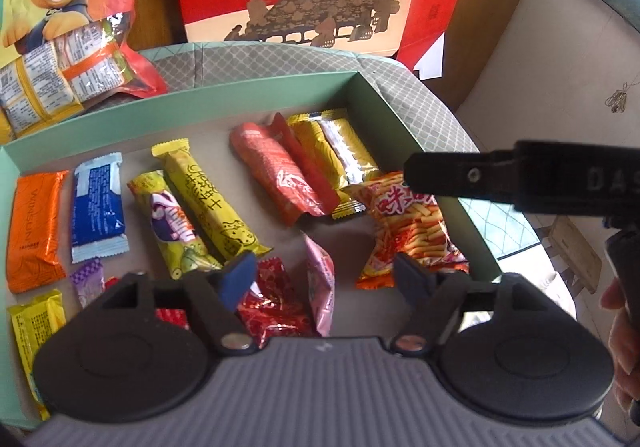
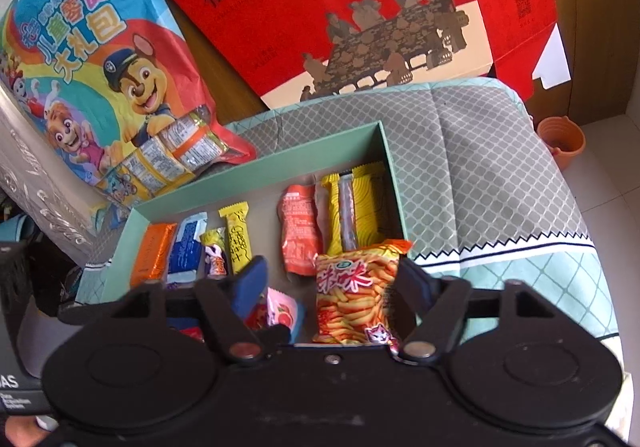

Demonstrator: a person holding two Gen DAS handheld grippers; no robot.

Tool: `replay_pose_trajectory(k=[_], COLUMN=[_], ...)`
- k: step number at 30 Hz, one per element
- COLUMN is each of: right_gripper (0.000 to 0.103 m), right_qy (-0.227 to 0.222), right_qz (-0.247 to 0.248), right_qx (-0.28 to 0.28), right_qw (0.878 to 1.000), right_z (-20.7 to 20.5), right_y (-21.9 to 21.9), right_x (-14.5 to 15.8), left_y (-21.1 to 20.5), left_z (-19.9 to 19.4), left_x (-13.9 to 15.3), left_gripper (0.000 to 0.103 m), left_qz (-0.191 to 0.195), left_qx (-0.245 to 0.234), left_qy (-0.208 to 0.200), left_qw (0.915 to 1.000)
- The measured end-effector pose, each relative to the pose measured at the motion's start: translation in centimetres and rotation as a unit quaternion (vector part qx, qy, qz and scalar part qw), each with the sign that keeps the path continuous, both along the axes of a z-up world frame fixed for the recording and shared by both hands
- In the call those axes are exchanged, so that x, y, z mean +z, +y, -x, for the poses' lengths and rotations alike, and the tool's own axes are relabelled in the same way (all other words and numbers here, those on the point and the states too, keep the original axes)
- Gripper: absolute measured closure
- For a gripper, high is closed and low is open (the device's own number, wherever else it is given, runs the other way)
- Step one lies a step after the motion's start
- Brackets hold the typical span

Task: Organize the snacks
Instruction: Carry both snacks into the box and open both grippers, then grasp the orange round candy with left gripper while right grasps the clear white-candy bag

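Observation:
A shallow green box (image 1: 200, 115) holds several snack packets in rows: an orange one (image 1: 36, 227), a blue one (image 1: 98, 207), yellow bars (image 1: 212, 203) and a red pack (image 1: 276, 171). My left gripper (image 1: 324, 275) hangs open over the box's near side, with a pink packet (image 1: 322, 279) lying loose below the gap. In the right wrist view my right gripper (image 2: 332, 283) is open over the green box (image 2: 260, 163). An orange bag of stick snacks (image 2: 352, 295) lies between its fingers, resting at the box's right end. One right finger (image 1: 440, 175) shows above that bag (image 1: 412, 231).
A cartoon-dog gift bag (image 2: 100, 59) with packets spilling out lies at the back left. A red paper bag (image 2: 360, 7) stands behind the box. The box sits on a patterned cloth (image 2: 480, 167). An orange bucket (image 2: 560, 139) stands on the floor at the right.

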State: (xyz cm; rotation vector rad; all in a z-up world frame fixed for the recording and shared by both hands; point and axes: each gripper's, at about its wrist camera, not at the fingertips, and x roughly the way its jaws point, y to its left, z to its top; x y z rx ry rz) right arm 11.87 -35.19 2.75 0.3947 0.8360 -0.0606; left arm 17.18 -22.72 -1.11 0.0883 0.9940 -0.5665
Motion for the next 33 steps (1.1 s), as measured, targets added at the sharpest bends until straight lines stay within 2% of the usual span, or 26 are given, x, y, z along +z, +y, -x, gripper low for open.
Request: replay_pose_trajectory(k=[3, 7, 19, 27, 33], right_gripper=[0.004, 0.000, 0.000, 0.000, 0.000], right_qy=[-0.005, -0.006, -0.003, -0.006, 0.002], right_qz=[0.006, 0.002, -0.001, -0.005, -0.014], right_qx=[-0.002, -0.010, -0.023, -0.018, -0.016], right_qw=[1.000, 1.000, 1.000, 1.000, 1.000], right_z=[0.4, 1.2, 4.1, 6.7, 8.7], right_y=[0.1, 0.0, 1.3, 2.8, 3.8], right_x=[0.4, 0.6, 1.6, 2.7, 2.5], left_y=[0.2, 0.4, 1.7, 4.3, 6.4], left_z=[0.2, 0.5, 3.0, 5.5, 7.6], left_x=[0.1, 0.4, 2.4, 3.7, 3.4], left_gripper=[0.005, 0.000, 0.000, 0.000, 0.000], left_qz=[-0.004, -0.005, -0.002, -0.001, -0.007], left_qx=[0.009, 0.013, 0.011, 0.018, 0.023], left_qy=[-0.001, 0.000, -0.015, -0.021, -0.013], left_qw=[0.9999, 0.9999, 0.9998, 0.9996, 0.9996])
